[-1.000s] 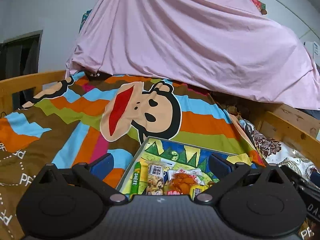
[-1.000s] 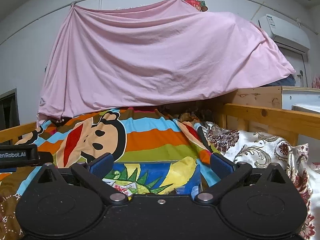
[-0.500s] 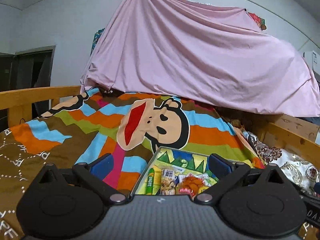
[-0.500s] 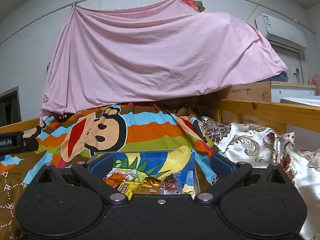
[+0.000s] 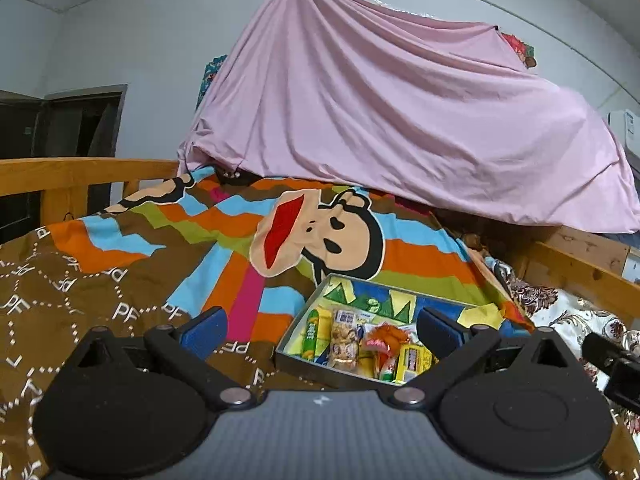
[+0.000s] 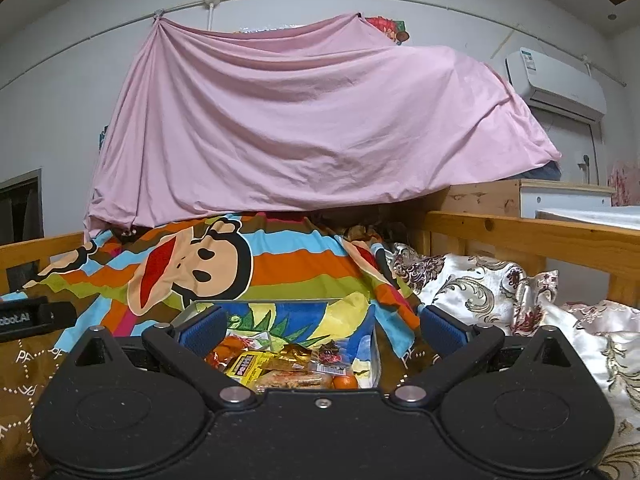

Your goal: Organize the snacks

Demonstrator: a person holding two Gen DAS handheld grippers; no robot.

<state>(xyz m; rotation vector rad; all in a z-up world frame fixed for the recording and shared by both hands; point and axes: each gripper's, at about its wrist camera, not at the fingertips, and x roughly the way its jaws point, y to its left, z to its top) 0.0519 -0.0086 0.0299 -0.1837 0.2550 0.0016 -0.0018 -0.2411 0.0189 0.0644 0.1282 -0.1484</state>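
Note:
A shallow box [image 5: 298, 364] with a colourful printed floor lies on the bed and holds several snack packets [image 5: 342, 338]. In the left wrist view it sits low and right of centre, with a green stick pack [image 5: 311, 332] at its left side. My left gripper [image 5: 320, 326] hangs above its near edge, open, nothing between the blue pads. In the right wrist view the same box [image 6: 376, 346] shows yellow and orange packets [image 6: 250, 366]. My right gripper [image 6: 320, 326] is open over it, holding nothing.
A striped monkey-print blanket [image 5: 200, 240] covers the bed. A pink sheet [image 6: 320, 128] hangs across the back. Wooden rails [image 6: 532, 236] run along both sides. A floral quilt [image 6: 480, 288] lies at the right. The other gripper's body [image 5: 612, 360] shows at the right edge.
Both grippers have risen and drawn back, so the box and its snacks show more fully and lower in each view. Both jaws stay open.

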